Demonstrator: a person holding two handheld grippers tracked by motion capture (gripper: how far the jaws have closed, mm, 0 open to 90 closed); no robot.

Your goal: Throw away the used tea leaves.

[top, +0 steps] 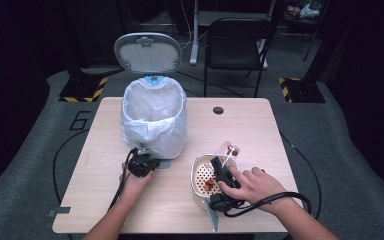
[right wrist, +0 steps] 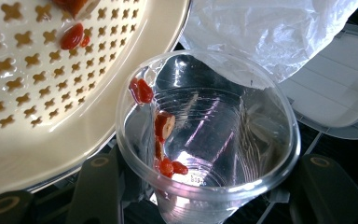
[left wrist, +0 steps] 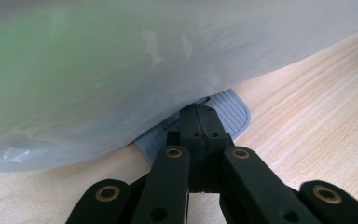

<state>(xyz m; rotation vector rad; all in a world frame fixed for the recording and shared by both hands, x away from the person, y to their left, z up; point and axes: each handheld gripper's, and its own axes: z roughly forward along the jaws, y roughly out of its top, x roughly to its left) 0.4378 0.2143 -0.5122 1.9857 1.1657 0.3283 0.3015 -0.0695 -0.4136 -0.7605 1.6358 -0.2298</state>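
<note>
A: What does the right gripper (top: 223,176) hold?

B: A clear plastic cup (right wrist: 208,140), clamped between its jaws partway closed. In the right gripper view the cup sits squarely between the two black jaws, its open mouth tilted back toward the camera and its rim just beside the perforated strainer (right wrist: 51,84) up to the left.

A: How will that cup handle?

B: Likely light, thin-walled and easy to crush, so a gentle squeeze on the side wall below the rim seems safest. It also looks slippery: red fruit bits (right wrist: 163,128) cling wetly to its inner wall, some near the rim, some near the bottom.

A: And the left gripper (top: 142,164)?

B: Its jaws are closed together with nothing between them. Their joined tips press down on the grey ribbed pedal (left wrist: 233,112) of the bin (top: 153,120), right under the bulging white bag (left wrist: 121,70) that hangs just ahead of and above the jaws.

A: The lid (top: 148,52)?

B: It stands open, upright behind the bin, well beyond the jaws.
</note>
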